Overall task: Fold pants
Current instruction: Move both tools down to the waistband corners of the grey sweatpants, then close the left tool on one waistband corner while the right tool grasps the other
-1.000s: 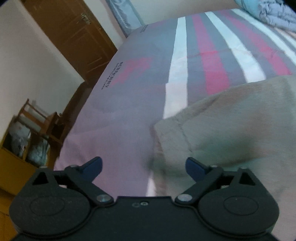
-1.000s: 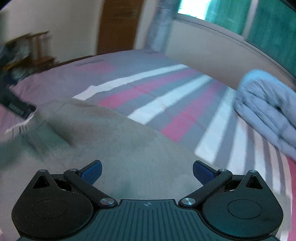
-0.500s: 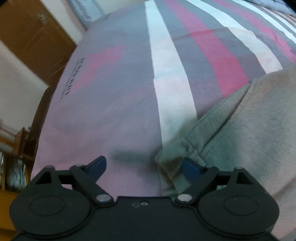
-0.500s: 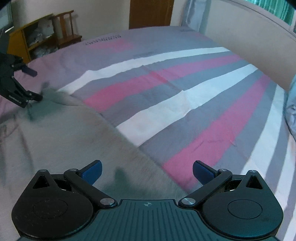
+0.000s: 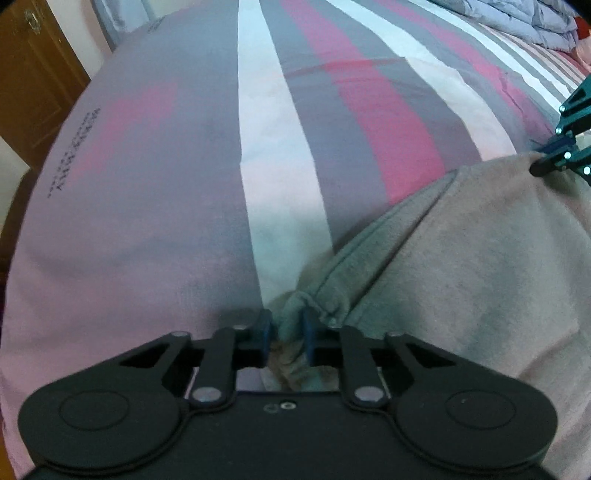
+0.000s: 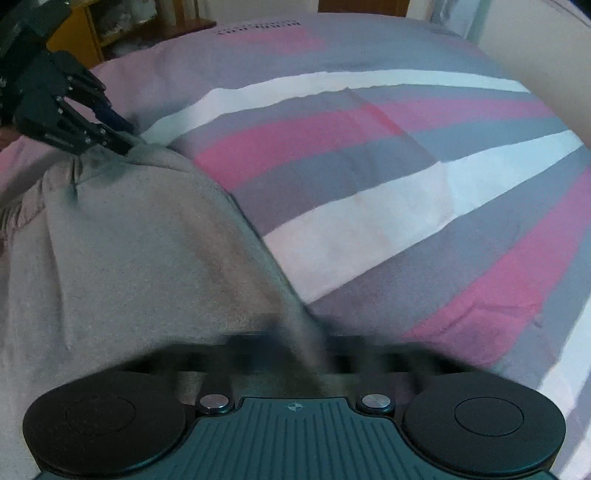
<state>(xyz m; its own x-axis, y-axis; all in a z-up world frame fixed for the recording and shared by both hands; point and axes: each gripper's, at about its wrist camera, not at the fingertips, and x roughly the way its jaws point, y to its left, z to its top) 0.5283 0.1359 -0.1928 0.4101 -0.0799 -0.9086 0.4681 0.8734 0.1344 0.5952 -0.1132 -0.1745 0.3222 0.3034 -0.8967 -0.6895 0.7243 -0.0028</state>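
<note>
The left gripper (image 5: 286, 334) has its blue-padded jaws drawn close together, pinching a bunched corner of the grey pants (image 5: 461, 266) between them; a small fold of cloth pokes up between the pads and more hangs crumpled beneath them. From the right wrist view this same gripper (image 6: 122, 142) shows at the far corner of the pants (image 6: 147, 258), its tips buried in gathered fabric.

The right gripper (image 6: 299, 347) is smeared by motion blur, so its fingers appear only as a dark band across the pants' edge, and I cannot tell whether the jaws are together or apart. From the left wrist view only its teal linkage (image 5: 565, 147) shows, cut off by the frame's right side, with a dark tip touching the far edge of the pants.

The pants lie spread on the striped bedsheet (image 5: 277, 147), a stitched hem running along the edge that meets the sheet's pink, grey and white bands. Beyond the pants, toward the head of the bed, a folded pale blue quilt (image 5: 517, 18) is partly cropped. Past the left gripper in the right wrist view stands a yellow shelf (image 6: 92, 33) holding pale bundles too blurred to identify. A brown wooden door (image 5: 33, 81) sits beside the bed.
</note>
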